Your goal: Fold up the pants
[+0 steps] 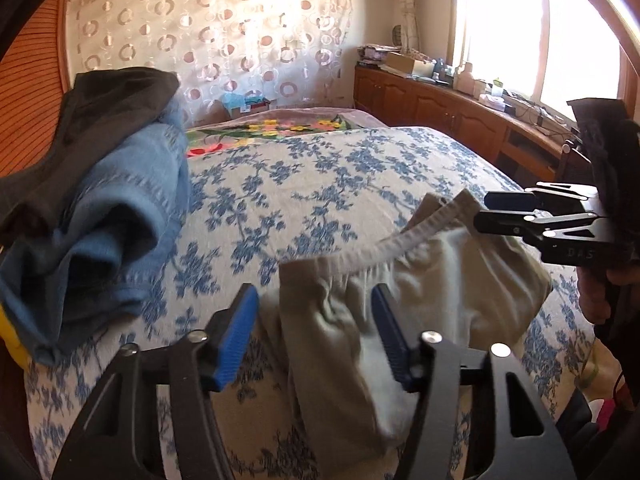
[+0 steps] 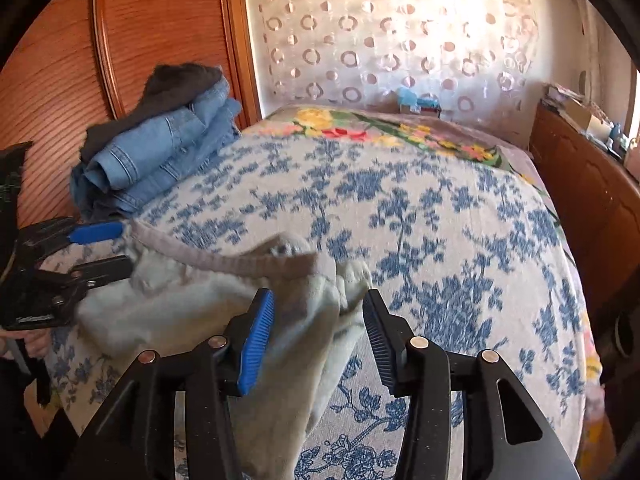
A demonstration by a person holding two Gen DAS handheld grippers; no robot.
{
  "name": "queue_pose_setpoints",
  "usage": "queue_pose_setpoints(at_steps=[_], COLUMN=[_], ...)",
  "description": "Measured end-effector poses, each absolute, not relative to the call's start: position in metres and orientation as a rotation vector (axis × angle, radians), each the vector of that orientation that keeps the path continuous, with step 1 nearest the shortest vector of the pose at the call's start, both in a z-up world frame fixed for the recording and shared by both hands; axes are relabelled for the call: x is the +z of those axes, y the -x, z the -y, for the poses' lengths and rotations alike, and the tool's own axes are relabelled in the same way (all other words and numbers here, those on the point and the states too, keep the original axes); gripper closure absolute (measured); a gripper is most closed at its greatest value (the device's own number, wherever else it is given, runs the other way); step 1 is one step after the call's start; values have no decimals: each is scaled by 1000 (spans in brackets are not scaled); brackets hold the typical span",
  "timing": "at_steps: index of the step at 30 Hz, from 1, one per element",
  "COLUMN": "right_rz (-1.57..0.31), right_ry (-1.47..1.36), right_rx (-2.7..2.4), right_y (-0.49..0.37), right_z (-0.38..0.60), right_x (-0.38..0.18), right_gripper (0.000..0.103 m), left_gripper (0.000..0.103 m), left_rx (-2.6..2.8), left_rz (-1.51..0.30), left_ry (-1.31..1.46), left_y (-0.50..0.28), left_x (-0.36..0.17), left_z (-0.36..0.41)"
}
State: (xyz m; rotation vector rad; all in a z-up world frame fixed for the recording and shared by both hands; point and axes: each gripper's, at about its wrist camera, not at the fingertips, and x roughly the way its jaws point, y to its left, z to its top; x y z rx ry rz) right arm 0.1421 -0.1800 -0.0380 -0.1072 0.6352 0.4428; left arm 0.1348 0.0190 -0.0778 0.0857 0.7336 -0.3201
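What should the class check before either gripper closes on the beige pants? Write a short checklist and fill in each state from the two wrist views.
1. Left gripper open: ok, jaws spread wide.
2. Right gripper open: ok, jaws spread wide.
3. Beige pants between the left jaws: ok.
4. Beige pants between the right jaws: ok, the waist corner lies there.
5. Waistband flat: not ok, it is curled and bunched.
6. Folded jeans pile apart from the pants: ok, it sits near the headboard.
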Motion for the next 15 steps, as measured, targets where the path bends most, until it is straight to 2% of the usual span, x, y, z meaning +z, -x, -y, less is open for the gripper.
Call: queue_pose_setpoints(at_steps=[4,5,7,8,9,11,15], right_rz=[-617,-619,-646,-652,-657,-653,-598], right_ry=[95,96,107,109,107,95,96], right_rx=[464,471,481,481,487,502,525], right_y=[-141,-142,-148,-150,-153,-155,-149], right_z=[184,184,182,181,180,180,176], right_x=[-29,-29,-33,-35,-36,-35,-24], right_gripper=[57,70,83,92,95,100,100], left_gripper=[65,71,78,85,92,97,98], left_rx=[-345,-348,-354,-357,-361,-365,-342], left_rz=[-798,-805,-804,-800,-792,-779,-718], left_ry=[-68,-72,-69,-66,-60,-49,-14], left_y=[-152,-154,-153,-152,-151,-149,-146], left_x=[-85,-87,-86,-85,-83,-78,-61], left_z=[-17,-16,-16,-17,-18,-21,-30])
